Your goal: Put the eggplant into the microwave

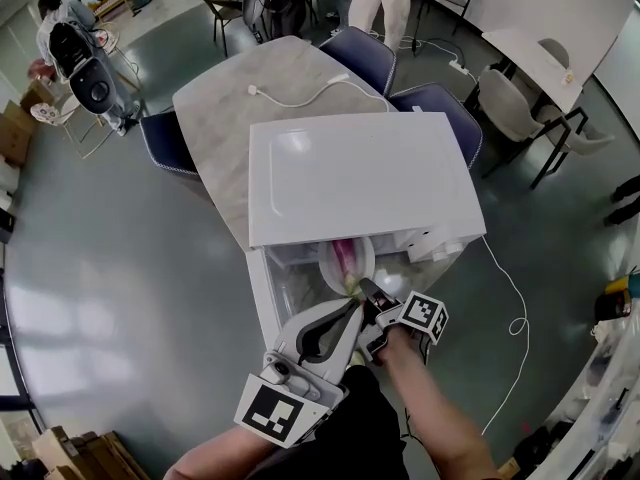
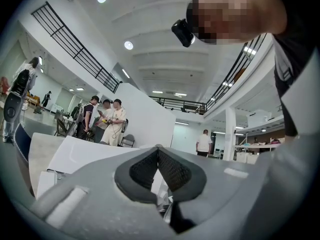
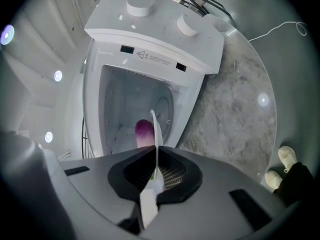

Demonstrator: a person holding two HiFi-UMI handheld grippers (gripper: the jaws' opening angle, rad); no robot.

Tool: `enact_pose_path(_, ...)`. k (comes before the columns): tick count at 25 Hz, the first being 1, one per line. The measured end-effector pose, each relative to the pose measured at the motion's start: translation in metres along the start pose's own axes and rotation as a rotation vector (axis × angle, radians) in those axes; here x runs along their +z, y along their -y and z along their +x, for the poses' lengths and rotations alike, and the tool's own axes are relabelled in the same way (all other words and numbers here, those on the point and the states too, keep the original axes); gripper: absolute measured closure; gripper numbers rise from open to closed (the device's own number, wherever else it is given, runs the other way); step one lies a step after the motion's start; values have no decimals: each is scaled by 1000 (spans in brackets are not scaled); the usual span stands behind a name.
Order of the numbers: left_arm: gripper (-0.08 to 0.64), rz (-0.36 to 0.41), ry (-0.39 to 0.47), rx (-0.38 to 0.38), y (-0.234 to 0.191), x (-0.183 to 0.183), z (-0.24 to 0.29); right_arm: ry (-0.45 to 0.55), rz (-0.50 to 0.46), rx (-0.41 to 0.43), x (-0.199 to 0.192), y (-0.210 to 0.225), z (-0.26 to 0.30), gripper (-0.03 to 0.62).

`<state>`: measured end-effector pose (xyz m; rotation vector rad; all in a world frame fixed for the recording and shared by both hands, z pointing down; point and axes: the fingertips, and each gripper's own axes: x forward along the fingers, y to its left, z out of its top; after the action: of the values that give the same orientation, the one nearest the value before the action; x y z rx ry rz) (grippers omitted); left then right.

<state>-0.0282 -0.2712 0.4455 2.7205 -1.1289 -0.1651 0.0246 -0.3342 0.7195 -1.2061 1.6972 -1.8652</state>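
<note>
A white microwave [image 1: 360,173] sits on the marbled worktop [image 1: 225,108] with its door open and its cavity facing 6 o'clock in the head view, toward the person. In the right gripper view the oven [image 3: 165,34] appears turned on its side, with two round knobs [image 3: 188,25] on the control panel and the pale cavity open ahead.

The right gripper [image 1: 368,293] comes in from 5 o'clock. Its fingers are clamped together on the near rim of a thin white plate [image 1: 335,268]. In its own view the right gripper [image 3: 156,171] shows that plate [image 3: 156,129] edge-on, as a narrow white blade running from between the pads toward the cavity.

The purple eggplant [image 1: 344,253] lies on the plate, right at the mouth of the microwave, just under the front edge of the top panel. From the right gripper view the eggplant [image 3: 144,132] sits just at 9 o'clock of the plate's edge, its rounded purple end set against the cavity floor.

The left gripper [image 1: 345,318] lies at 7 o'clock of the right one, close beside it and in front of the opening. In its own view the left gripper [image 2: 158,149] has its fingers closed tip to tip with nothing between them.

A white cable [image 1: 300,98] trails across the worktop at 12 o'clock of the microwave, and dark blue chairs [image 1: 360,53] ring the far edge.
</note>
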Motion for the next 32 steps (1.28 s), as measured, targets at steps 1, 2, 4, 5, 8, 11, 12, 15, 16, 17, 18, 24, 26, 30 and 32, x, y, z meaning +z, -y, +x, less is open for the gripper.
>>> enact_pose_path(1,551,-5,0,-7,2,-1,1,3,2,-3,2,2,4,575)
enact_pose_path(2,551,-8,-3,-14,4,-2,2,6,3,-6,3,4,7,575)
enact_pose_path(4,551,-13,-10,-25,6,-5,4,10,2,-12,6,7,15,575)
enact_pose_path(5,551,-16,-13,-29,7,-6,4,13,2,-16,7,8,19,575)
enact_pose_path(8,551,-23,-18,-35,7,-9,5,20,6,-26,12,12,29,575)
enact_pose_path(11,551,-26,-26,-36,4,-12,5,25,6,-29,17,14,40,575)
enact_pose_path(12,551,-29,-28,-34,2,-12,5,26,4,-30,19,14,43,575)
enact_pose_path(15,551,-37,-27,-33,0,-11,6,33,-12,-29,25,13,53,575)
enact_pose_path(16,551,-36,-25,-35,-1,-11,6,38,-20,-29,26,13,57,575)
enact_pose_path(17,551,-35,-23,-36,-2,-11,7,43,-30,-30,28,13,59,575)
enact_pose_path(18,551,-34,-23,-37,-2,-11,7,48,-42,-31,29,13,62,574)
enact_pose_path(24,551,-35,-27,-29,-4,-12,6,78,-127,-21,34,10,71,574)
enact_pose_path(26,551,-36,-29,-29,-5,-10,7,89,-158,-7,37,8,74,574)
enact_pose_path(30,551,-32,-27,-34,-5,-11,8,101,-273,11,40,2,79,568)
enact_pose_path(32,551,-29,-30,-35,-4,-12,9,99,-402,-19,40,2,80,550)
